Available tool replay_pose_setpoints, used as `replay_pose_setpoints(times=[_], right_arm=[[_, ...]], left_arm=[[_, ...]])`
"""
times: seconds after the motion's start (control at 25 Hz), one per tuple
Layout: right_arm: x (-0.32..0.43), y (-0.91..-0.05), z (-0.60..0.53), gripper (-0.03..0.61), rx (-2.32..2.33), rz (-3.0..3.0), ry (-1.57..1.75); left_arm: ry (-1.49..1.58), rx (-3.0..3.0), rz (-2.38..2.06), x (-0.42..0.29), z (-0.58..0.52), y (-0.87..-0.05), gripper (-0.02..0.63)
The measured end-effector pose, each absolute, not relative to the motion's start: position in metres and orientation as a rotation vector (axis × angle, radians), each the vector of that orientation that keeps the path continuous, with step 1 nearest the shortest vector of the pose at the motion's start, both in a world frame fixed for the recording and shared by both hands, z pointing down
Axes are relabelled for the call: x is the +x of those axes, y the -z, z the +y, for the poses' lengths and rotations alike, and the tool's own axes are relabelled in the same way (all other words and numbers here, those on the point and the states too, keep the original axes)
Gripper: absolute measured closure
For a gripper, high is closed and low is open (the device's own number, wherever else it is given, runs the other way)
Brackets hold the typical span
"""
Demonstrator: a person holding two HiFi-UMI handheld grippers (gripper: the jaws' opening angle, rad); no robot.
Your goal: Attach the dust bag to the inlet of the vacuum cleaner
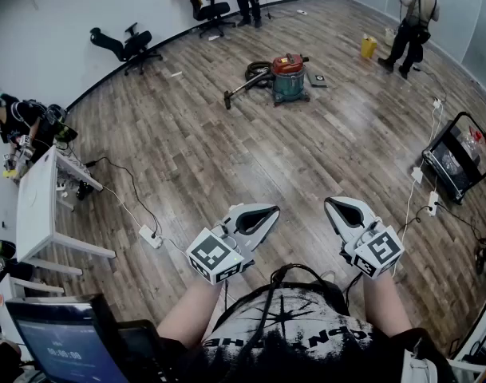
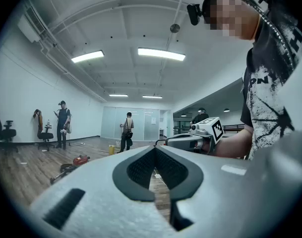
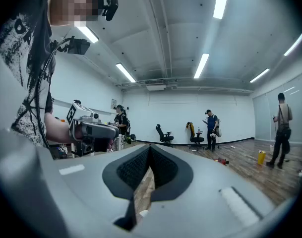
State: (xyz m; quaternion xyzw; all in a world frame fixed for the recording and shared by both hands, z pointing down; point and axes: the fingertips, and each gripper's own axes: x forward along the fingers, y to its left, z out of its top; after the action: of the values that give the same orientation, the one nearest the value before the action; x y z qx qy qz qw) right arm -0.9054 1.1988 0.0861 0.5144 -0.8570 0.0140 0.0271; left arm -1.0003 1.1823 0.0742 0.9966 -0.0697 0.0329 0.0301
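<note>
The vacuum cleaner (image 1: pixel 289 76), a teal drum with a red lid and a black hose (image 1: pixel 241 88), stands far off in the middle of the wooden floor. A small flat dark item (image 1: pixel 318 80) lies just to its right; I cannot tell what it is. I see no dust bag. Both grippers are held level in front of the person's chest, far from the vacuum. My left gripper (image 1: pixel 266 212) is shut and empty, and so is my right gripper (image 1: pixel 332 204). In the left gripper view the vacuum (image 2: pixel 81 159) is tiny beyond the closed jaws (image 2: pixel 154 148).
A white table (image 1: pixel 35 206) and a laptop (image 1: pixel 63 345) are at the left. A power strip (image 1: pixel 151 236) with cables lies on the floor nearby. Office chairs (image 1: pixel 131 45) line the far wall. A yellow bucket (image 1: pixel 369 46), a black cart (image 1: pixel 454 156) and several people stand around.
</note>
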Motion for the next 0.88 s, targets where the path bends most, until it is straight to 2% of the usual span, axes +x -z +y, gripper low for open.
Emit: replay_pose_setpoints(times=[0.28,0.88], right_arm=[[-0.899,-0.084,1.189,0.577,1.568,-2.655,-0.051],[-0.92,-0.093,1.182,0.575,1.552,-2.705,-0.114]], left_arm=[[-0.144,3.098,-0.207,-0.989,1.175,-0.075,0.617],[-0.14,3.073,-0.212,-1.01,1.17,-0.091,0.617]])
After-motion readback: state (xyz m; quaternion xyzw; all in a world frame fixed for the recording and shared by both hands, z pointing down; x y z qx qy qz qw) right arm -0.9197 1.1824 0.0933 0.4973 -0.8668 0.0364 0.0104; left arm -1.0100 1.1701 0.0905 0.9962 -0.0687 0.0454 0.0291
